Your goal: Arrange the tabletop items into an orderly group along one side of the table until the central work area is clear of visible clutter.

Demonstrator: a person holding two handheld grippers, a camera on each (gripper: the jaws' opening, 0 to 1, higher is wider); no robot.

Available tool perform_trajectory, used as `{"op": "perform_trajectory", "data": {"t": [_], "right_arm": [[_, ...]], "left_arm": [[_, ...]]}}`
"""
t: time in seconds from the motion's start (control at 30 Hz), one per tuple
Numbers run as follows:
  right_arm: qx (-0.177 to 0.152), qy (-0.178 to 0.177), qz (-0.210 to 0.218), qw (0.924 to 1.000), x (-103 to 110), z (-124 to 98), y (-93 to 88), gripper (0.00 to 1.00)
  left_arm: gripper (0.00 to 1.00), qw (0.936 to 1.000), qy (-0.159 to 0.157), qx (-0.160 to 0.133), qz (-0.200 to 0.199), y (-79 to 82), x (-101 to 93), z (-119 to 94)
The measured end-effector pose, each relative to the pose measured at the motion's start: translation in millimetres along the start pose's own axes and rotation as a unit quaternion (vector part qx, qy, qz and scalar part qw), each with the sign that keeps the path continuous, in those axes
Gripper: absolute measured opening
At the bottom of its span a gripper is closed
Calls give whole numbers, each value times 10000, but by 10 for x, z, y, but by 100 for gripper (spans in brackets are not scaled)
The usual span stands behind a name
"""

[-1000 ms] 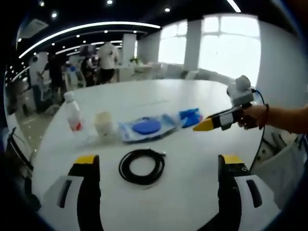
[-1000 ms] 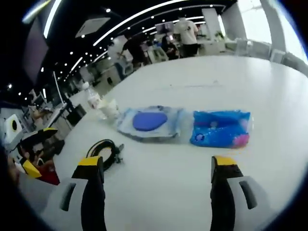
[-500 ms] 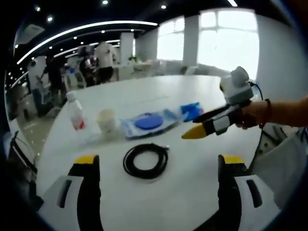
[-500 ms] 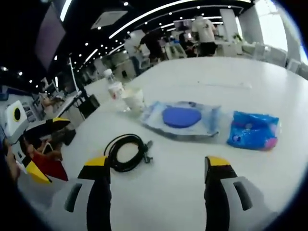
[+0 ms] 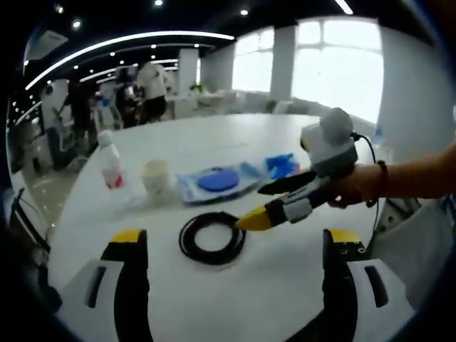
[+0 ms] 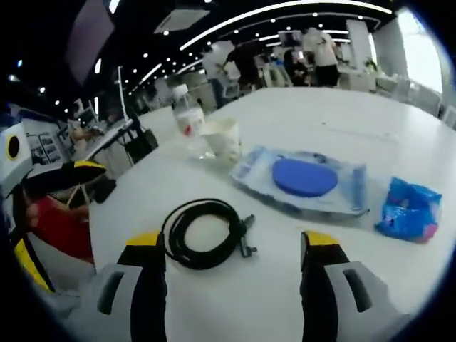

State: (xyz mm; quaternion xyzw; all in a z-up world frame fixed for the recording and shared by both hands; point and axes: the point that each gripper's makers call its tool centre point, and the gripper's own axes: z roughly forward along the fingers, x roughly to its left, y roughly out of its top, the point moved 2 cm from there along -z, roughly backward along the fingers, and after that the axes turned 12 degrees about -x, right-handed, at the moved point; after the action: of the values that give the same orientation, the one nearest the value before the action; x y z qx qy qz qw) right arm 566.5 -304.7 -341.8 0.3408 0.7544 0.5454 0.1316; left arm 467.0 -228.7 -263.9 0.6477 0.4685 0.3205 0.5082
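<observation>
In the left gripper view, the left gripper (image 5: 231, 246) has its two yellow-tipped jaws spread wide with nothing between them. Just ahead of them on the white table (image 5: 214, 299) lies a coiled black cable (image 5: 211, 239). The right gripper (image 5: 274, 208), held in a hand (image 5: 355, 192), reaches in from the right; its yellow tip sits at the coil's right edge, though contact is hard to judge, and from this side angle its jaws look parted. Beyond the coil runs a row: a plastic bottle (image 5: 110, 162), a pale cup (image 5: 157, 178), a clear packet with a blue disc (image 5: 217, 182), and a blue bag (image 5: 283, 166) partly hidden behind the right gripper. The near part of the table is bare, and so is the stretch beyond the row. People stand blurred in the background.

In the right gripper view, the right gripper (image 6: 231, 246) is wide open and holds nothing. The cable (image 6: 205, 231) lies just ahead, nearer its left jaw. Farther off sit the bottle (image 6: 187, 117), touching or just beside the cup (image 6: 223, 137), then the packet (image 6: 305, 178) and the blue bag (image 6: 410, 211), which is close to the view's right border. The left gripper (image 6: 43, 206) shows at the left border, cut off.
</observation>
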Motion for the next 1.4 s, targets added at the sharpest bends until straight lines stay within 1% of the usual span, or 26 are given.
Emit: {"op": "perform_trajectory", "data": {"t": [0.1, 0.17, 0.33, 0.43, 0.5, 0.6, 0.73, 0.8, 0.83, 0.87, 0.9, 1.0, 1.07, 1.1, 1.13, 1.2, 1.23, 1.3, 1.33, 1.4], "right_arm": [[12, -5, -17, 10000, 19, 72, -32, 68], [48, -20, 111, 9999, 21, 135, -68, 67], [34, -98, 184, 9998, 11, 239, -93, 57], [89, -147, 428, 9989, -8, 283, -123, 55], [95, -163, 439, 9989, -16, 303, -127, 52], [103, -180, 444, 9988, -17, 346, -138, 46], [274, -194, 338, 9989, -9, 365, -214, 44], [357, -236, 294, 9986, -17, 368, -255, 38], [427, -317, 237, 9983, -41, 365, -284, 35], [351, -366, 86, 9987, -77, 384, -269, 32], [391, -374, 98, 9985, -69, 382, -284, 31], [364, -412, 111, 9984, -82, 403, -278, 29], [372, -431, 75, 9983, -85, 404, -277, 24], [390, -403, 130, 9983, -62, 395, -276, 22], [373, -471, 101, 9981, -76, 390, -272, 22], [377, -468, 65, 9982, -64, 386, -271, 20], [375, -476, 69, 9981, -63, 385, -270, 17], [361, -571, 341, 9971, -84, 372, -267, 14], [406, -525, 338, 9972, -85, 368, -278, 14], [400, -547, 349, 9971, -90, 363, -276, 14]], "left_arm": [[99, 10000, 7, 55, 29, -42, 4, -2], [99, 10000, 18, 81, -16, -59, 11, -7], [99, 10000, 21, 69, -21, -52, 15, 0], [99, 9999, -2, 144, -2, -79, -17, 4], [99, 9998, -14, 177, 31, -87, -39, 2], [99, 9999, 6, 134, 61, -65, -30, 7], [99, 9999, 130, 72, 44, -41, 25, -2], [99, 9998, 187, 49, 43, -34, 46, -8], [98, 9998, 194, 56, 46, -36, 49, -8], [98, 9997, 209, 72, 54, -41, 55, -8], [98, 9997, 212, 74, 57, -41, 56, -7], [98, 9997, 233, 76, 58, -42, 63, 2], [96, 9996, 251, 129, 62, -58, 72, 5], [96, 9995, 277, 132, 76, -59, 83, 4], [96, 9994, 296, 127, 84, -57, 90, 2], [96, 9994, 311, 119, 86, -55, 96, -6], [96, 9994, 318, 123, 78, -57, 97, -8], [96, 9993, 337, 136, 85, -61, 103, -15], [95, 9993, 347, 133, 91, -60, 107, -15], [95, 9993, 353, 121, 100, -56, 112, -15]]}}
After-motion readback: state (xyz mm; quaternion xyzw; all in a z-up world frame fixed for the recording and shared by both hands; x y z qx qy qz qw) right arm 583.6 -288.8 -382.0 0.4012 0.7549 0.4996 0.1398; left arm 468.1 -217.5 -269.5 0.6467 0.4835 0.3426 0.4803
